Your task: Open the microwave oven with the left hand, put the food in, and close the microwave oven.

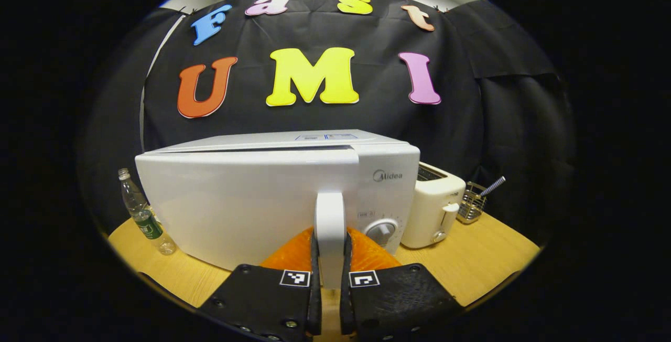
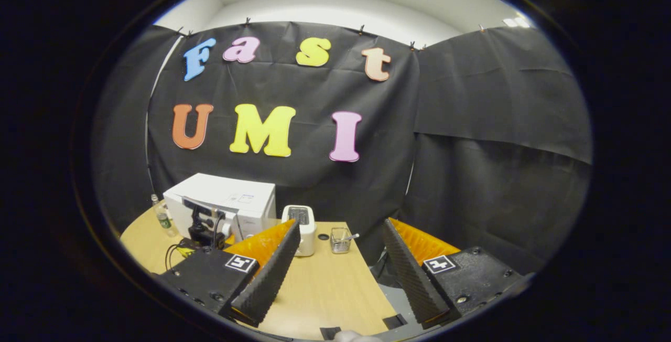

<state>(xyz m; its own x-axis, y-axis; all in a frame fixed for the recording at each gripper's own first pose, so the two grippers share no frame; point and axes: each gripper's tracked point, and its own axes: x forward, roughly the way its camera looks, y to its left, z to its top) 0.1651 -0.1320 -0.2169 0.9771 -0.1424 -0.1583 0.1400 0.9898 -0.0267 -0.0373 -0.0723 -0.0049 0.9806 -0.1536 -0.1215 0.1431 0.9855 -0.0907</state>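
Left tongs (image 1: 330,274) are clamped on the vertical door handle (image 1: 330,226) of the microwave (image 1: 251,200), both fingers pressing its sides low in the left gripper view; gripping low on the bar likely gives a clean pull line for swinging the door. Door looks slightly off the body at its top edge, so I'd judge the opening step is just underway. Microwave sits center of that view on the desk (image 1: 487,263), water bottle (image 1: 141,213) at its left, toaster (image 1: 435,205) and a wire holder (image 1: 472,203) at right. Right tongs (image 2: 335,263) are spread wide with nothing between the fingers, parked well back at the lower center of the right gripper view, probably to stay clear of the door swing. Food: can't spot it in either view.
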